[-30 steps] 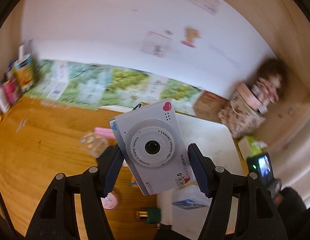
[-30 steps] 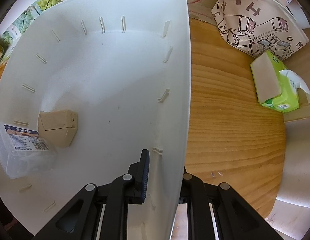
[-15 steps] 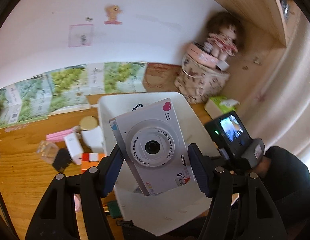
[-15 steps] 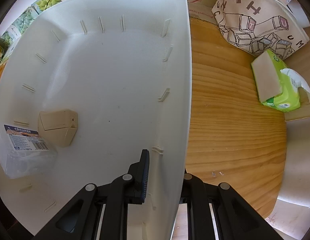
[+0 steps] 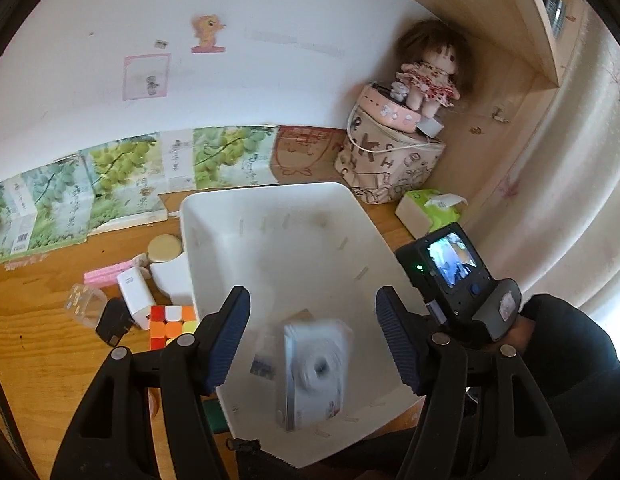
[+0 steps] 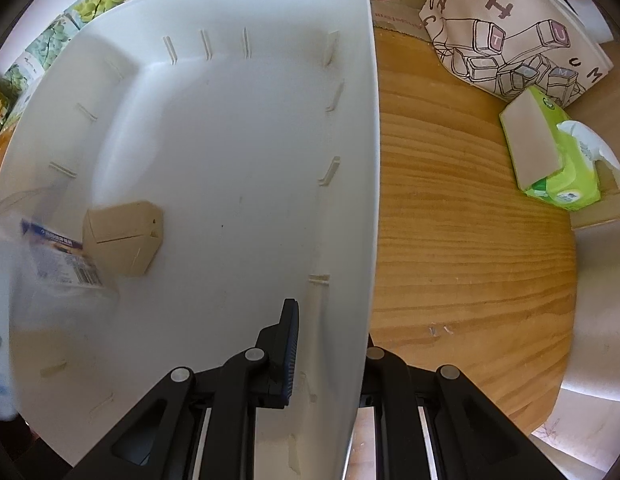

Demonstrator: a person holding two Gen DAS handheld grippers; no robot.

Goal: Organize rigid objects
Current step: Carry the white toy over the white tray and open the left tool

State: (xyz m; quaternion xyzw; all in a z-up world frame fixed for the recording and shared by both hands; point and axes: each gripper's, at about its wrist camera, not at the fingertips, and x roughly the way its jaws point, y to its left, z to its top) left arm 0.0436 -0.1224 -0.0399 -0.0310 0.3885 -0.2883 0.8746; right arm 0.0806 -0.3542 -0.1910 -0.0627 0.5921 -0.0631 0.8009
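inside the white bin point(image 5: 278, 216) lie three items, left claw point(image 5: 312, 336) open, right claw point(image 6: 330, 344) clamping its wall.

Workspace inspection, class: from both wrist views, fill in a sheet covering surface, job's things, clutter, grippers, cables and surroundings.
Surface: wooden desk, grain bare beside the bin.
Job's things: white bin holds a blurred toy camera, a tan box and a clear labelled case.
Clutter: puzzle cube, white charger, gold-lidded jar and pink sticks outside the bin.
Grippers: left gripper open, empty, above the bin; right gripper clamped on the bin's wall.
Cables: white cord on the printed bag.
Surroundings: doll, tissue pack, stickered wall.
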